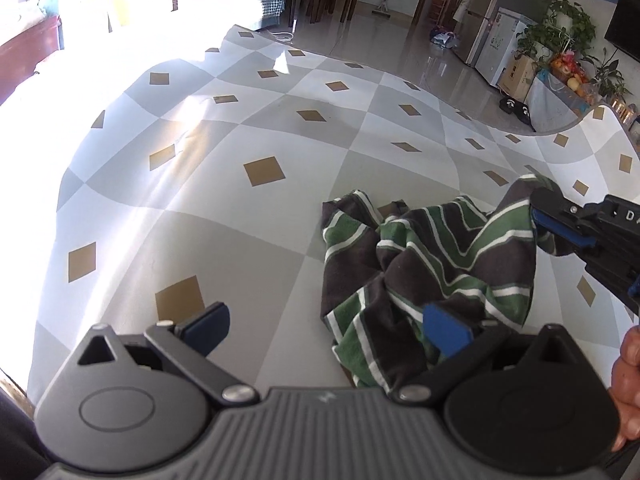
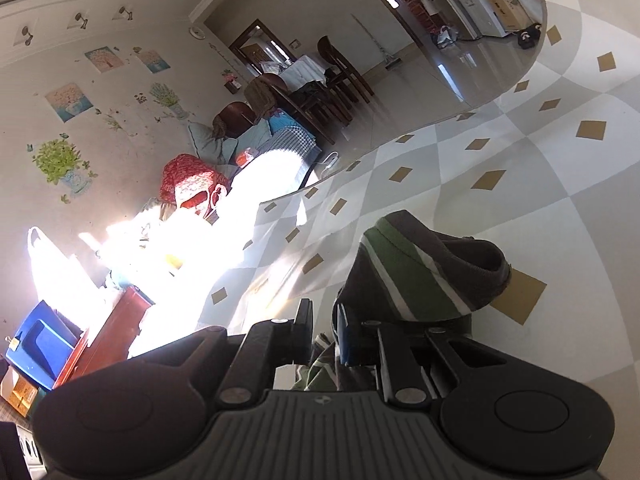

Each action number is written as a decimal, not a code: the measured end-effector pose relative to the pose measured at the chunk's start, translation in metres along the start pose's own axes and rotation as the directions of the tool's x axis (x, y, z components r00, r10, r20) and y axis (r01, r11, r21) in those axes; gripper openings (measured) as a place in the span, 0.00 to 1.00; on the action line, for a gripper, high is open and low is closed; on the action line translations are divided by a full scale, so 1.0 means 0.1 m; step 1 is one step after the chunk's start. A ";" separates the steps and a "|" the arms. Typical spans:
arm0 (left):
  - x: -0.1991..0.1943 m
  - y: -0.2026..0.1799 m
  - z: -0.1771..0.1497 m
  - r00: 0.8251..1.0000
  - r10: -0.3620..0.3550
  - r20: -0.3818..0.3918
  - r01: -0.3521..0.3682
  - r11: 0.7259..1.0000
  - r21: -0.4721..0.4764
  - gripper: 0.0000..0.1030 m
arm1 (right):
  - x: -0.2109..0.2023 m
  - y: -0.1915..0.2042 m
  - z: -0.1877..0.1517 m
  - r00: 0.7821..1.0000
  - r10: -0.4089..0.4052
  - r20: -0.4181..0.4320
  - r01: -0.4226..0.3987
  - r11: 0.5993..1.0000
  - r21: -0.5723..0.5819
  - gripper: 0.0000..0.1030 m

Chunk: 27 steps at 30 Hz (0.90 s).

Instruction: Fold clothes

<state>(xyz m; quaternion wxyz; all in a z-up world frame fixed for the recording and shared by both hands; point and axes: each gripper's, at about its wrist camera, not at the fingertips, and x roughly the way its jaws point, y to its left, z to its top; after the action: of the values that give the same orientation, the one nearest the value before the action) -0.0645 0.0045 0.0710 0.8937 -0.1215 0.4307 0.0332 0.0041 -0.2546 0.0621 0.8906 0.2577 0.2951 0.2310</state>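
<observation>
1. Striped garment, in green, dark brown and white bands, lies crumpled on the right part of a checked mat patterned with grey and white squares and small tan diamonds.
2. Right gripper comes in from the right edge of the left wrist view; its blue-padded fingers are pinched on an upper corner of the garment, which is raised off the mat there.
3. From the right wrist view, cloth bunches between those nearly closed fingers and a striped fold stands up just beyond them.
4. Left gripper hangs over the near edge of the garment with its fingers spread wide; one blue pad is over the cloth, the other over bare mat, and neither presses on anything.
5. A hand shows at the right edge, beside the left gripper's body.
6. Glossy tiled floor lies beyond the mat.
</observation>
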 end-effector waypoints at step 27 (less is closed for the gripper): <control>0.43 -0.65 -0.08 0.997 -0.025 -0.079 0.043 0.971 0.234 1.00 | -0.09 -0.83 -0.01 0.943 -0.325 -0.078 0.329 0.863 0.383 0.63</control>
<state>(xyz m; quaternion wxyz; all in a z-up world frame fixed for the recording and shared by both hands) -0.0332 -0.0621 0.0445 0.8852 -0.0233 0.4630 -0.0383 0.0186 -0.3226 0.0154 0.8458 0.3749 0.3793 0.0147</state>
